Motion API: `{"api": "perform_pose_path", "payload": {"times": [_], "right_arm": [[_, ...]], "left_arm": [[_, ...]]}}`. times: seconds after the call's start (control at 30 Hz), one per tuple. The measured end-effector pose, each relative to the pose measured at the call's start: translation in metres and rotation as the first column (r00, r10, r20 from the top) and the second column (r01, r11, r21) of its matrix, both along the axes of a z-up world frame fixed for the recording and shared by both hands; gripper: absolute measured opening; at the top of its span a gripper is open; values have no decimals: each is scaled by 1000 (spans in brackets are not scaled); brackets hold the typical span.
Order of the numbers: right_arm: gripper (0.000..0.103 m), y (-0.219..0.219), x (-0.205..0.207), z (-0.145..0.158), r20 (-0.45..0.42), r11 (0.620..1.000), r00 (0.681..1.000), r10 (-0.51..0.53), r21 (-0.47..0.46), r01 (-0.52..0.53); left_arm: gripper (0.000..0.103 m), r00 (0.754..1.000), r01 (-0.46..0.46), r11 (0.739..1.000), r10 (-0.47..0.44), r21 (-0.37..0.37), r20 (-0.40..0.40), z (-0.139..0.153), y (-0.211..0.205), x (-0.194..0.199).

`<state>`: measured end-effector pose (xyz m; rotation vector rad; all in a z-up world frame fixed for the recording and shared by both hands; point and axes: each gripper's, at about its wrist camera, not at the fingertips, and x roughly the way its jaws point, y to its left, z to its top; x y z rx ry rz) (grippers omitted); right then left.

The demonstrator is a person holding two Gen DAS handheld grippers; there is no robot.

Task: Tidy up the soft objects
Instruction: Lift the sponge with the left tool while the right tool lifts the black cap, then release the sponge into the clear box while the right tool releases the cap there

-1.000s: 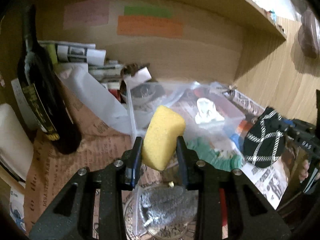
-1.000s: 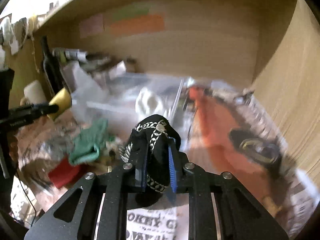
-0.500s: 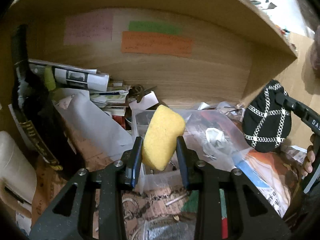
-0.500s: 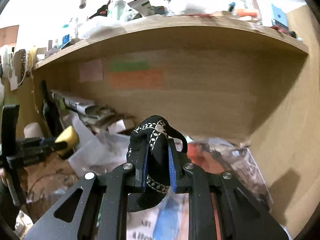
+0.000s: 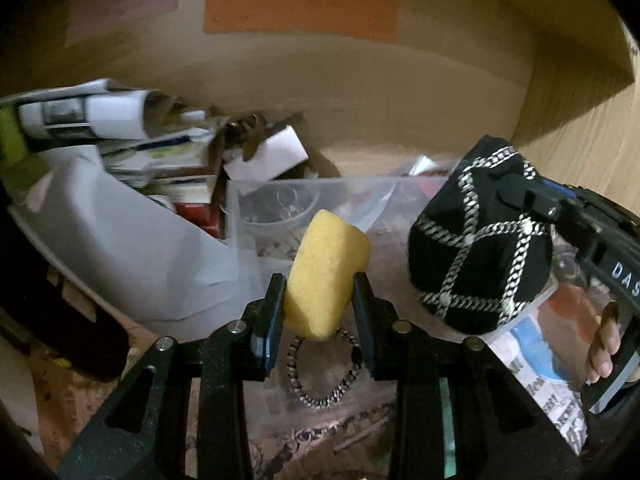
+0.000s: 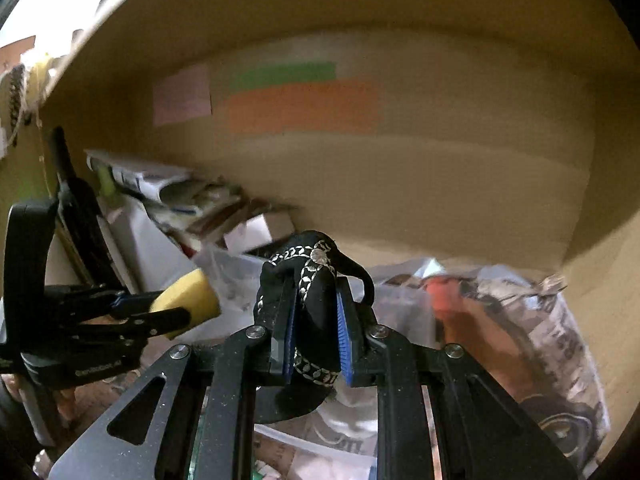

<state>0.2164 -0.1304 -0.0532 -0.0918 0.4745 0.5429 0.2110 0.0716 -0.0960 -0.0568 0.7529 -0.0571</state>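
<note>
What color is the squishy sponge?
Yellow. The sponge shows best in the left wrist view, pinched in the left tongs.

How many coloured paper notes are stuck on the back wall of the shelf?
3, side by side: a pink note on the left, a green note to its right, an orange note directly under the green.

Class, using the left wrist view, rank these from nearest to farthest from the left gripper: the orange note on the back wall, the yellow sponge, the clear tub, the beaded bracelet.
1. Yellow sponge: held between the left gripper fingers.
2. Beaded bracelet: lying just below the fingers.
3. Clear tub: beyond the sponge, mid-scene.
4. Orange note: high on the back wall.
</note>
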Motion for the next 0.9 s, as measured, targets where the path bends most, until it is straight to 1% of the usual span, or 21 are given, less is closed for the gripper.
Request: {"api": "perform_pose_path", "payload": {"times": [0.13,0.27,0.33,0.43,0.47,0.5,0.53,0.57,0.6,0.67,0.7,0.73,0.8,0.87,0.9], "right_arm": [[16,9,15,-18,-72,999,997,24,-30,-26],[16,17,23,-33,-124,997,992,37,-58,-44],[19,19,25,-37,-136,996,990,37,-70,-47],[23,19,27,-40,-146,995,989,22,-93,-35],[28,19,28,-41,-147,994,989,16,-101,-31],[36,19,28,-41,-148,994,989,9,-110,-25],[41,19,28,-41,-149,993,989,5,-116,-22],[50,18,28,-40,-147,993,989,0,-120,-18],[57,16,25,-39,-137,992,991,-7,-124,-10],[62,15,22,-35,-117,990,993,-18,-139,2],[66,14,20,-33,-106,990,994,-20,-143,4],[69,13,17,-30,-95,989,995,-21,-147,7],[76,10,10,-23,-69,990,997,-18,-144,8],[79,7,1,-15,-41,991,999,-10,-137,4],[80,6,-2,-12,-33,991,999,-4,-132,0]], "left_arm": [[33,1000,15,999,-14,37,-25,-7,-9,11],[34,999,26,997,-24,69,-32,-11,-18,17],[35,999,22,996,-19,85,-31,-12,-21,16],[38,999,23,996,-20,81,-33,-11,-20,14],[40,999,22,997,-19,75,-34,-11,-20,15],[42,999,18,998,-16,68,-34,-10,-18,15],[49,999,15,998,-13,57,-31,-9,-17,14],[52,1000,14,999,-13,50,-24,-9,-16,15],[53,1000,10,999,-9,48,-18,-7,-15,13],[59,1000,4,999,-4,45,2,-2,-14,7],[59,1000,3,999,-4,42,12,2,-13,2],[60,1000,2,999,-3,40,18,5,-12,-1],[63,999,2,999,-3,32,37,12,-9,-11],[71,998,-4,1000,3,24,57,18,-6,-21],[72,997,-9,1000,8,20,71,22,-4,-29]]}}
